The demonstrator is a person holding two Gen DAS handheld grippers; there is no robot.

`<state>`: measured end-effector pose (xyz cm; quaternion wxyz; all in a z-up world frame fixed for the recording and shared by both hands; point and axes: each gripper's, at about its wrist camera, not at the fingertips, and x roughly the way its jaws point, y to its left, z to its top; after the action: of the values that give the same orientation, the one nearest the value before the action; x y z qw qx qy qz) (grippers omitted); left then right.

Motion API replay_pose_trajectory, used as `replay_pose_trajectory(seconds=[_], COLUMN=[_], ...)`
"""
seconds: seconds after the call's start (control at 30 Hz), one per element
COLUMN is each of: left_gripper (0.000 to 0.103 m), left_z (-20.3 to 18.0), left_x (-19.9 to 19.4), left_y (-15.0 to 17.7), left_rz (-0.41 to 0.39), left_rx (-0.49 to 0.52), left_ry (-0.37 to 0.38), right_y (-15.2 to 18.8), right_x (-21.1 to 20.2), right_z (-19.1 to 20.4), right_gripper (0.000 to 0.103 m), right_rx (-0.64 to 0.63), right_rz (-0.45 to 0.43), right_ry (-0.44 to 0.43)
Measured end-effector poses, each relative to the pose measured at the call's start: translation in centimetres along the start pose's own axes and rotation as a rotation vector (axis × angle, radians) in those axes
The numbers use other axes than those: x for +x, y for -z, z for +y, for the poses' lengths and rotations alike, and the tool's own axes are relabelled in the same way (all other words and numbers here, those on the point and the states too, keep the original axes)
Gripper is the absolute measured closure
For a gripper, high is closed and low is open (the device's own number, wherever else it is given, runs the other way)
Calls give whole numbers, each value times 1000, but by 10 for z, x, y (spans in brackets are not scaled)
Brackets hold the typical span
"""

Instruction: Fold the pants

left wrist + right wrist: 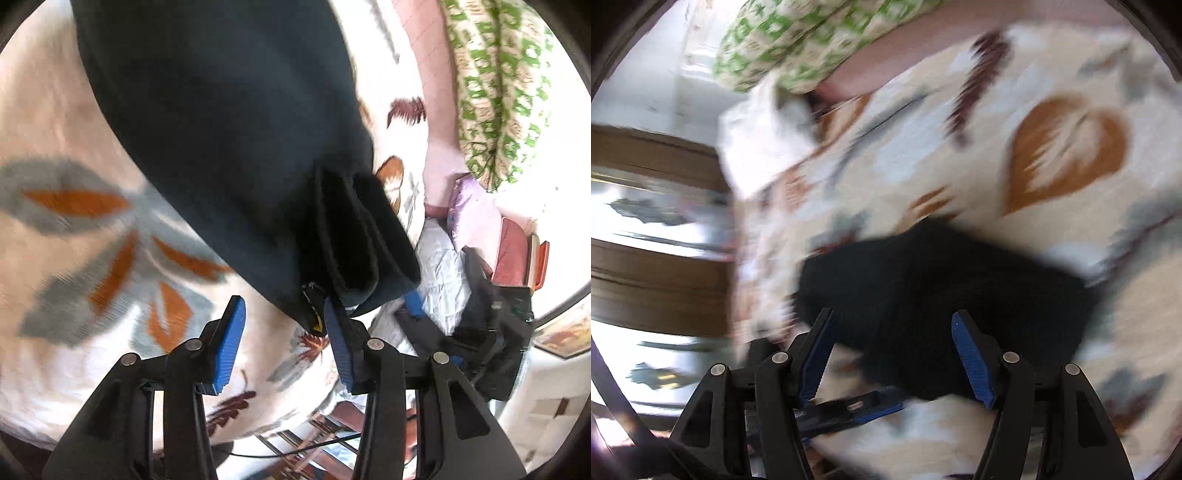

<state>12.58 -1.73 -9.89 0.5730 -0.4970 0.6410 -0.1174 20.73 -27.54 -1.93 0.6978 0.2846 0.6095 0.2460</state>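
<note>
The dark navy pants (229, 140) lie folded into a thick stack on a leaf-print bedspread (74, 221). Their layered end (354, 243) sits just beyond my left gripper (284, 314), which is open with blue pads and touches nothing clearly. The right fingertip is very near the fabric edge. In the blurred right wrist view the pants (931, 291) lie just ahead of my right gripper (892, 323), which is open and empty. The other gripper also shows in the left wrist view (480, 325), beside the pants' end.
A green-and-cream patterned pillow (495, 92) and pink bedding (443, 155) lie at the far side of the bed. A purple item (469, 206) and red object (517, 254) sit near the bed edge. Wooden furniture (653, 277) stands left in the right wrist view.
</note>
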Motion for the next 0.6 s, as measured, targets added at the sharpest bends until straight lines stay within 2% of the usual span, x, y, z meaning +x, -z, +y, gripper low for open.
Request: replay_pose_trajectory(seconds=[0.1,0.17,0.27,0.3,0.37,0.47,0.6], left_gripper=[61,61,59,59,59,59,59], left_z=[-5,-12,-35,-43,-59,-77,-78], left_x=[-15,-22,-25,-23,-21,-17,-10], left_y=[-6,-10,-17,-18,-21,-24,-28], left_rz=[-37,-34,34,59,79,65,95], left_rx=[39,85,204,243,324,408,439], left_ry=[-17,-11,-27,-31,-64,-139,-181], right_y=[10,18,46,59,86,119,130], right_x=[28,24,-9,-18,-25,-15,2], right_z=[-11,-20,-36,-44,-65,-98,-132], right_gripper=[36,36,35,29,23,23,23], right_rx=[58,88,144,170,254,410,580], right_rz=[36,-30,-171,-206,-233,-242,-302], right_ry=[-59,-99,-194,-216,-267,-350,-448])
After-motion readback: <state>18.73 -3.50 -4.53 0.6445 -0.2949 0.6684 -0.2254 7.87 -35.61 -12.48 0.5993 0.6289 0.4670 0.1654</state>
